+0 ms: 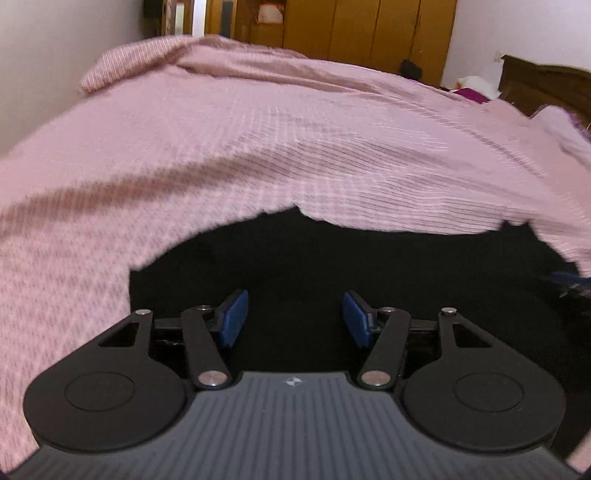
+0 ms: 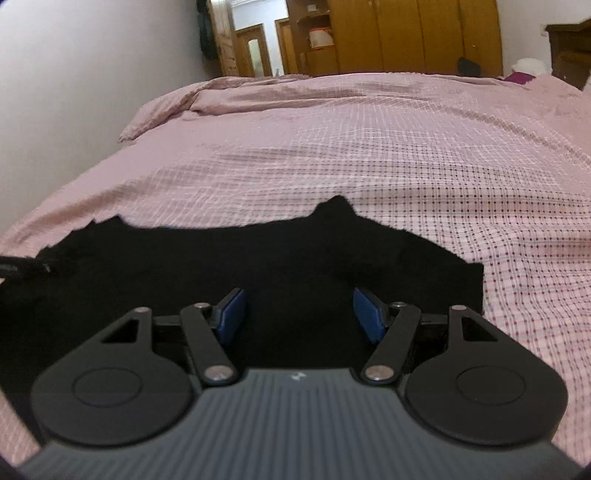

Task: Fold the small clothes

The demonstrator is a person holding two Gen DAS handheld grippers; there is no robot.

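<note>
- Left wrist view: the left gripper [image 1: 295, 317] points down at a black garment [image 1: 332, 266] lying on a bed [image 1: 221, 140] covered by a pink checked sheet.
- Its two blue pads [image 1: 233, 319] stand well apart, with only the dark cloth showing in the gap beyond them; nothing is pinched between them.
- The black garment fills the lower middle of this view, near the bed's near edge. Its far border is ragged against the pink sheet, and the picture is blurred, so its folds cannot be made out.
- At the far end of the bed stands a brown wooden wardrobe [image 1: 369, 33], with a dark wooden headboard [image 1: 543, 85] at the right.
- Right wrist view: the right gripper [image 2: 299, 315] hovers low over the same black garment [image 2: 258, 258], its blue pads [image 2: 231, 317] spread wide and gripping nothing.
- Here the garment lies flat across the near part of the bed [image 2: 332, 147], its far border showing a raised peak near the middle and its right corner ending just past the right finger.
- The wardrobe [image 2: 406, 37] and an open doorway [image 2: 255, 51] are visible beyond the bed.
</note>
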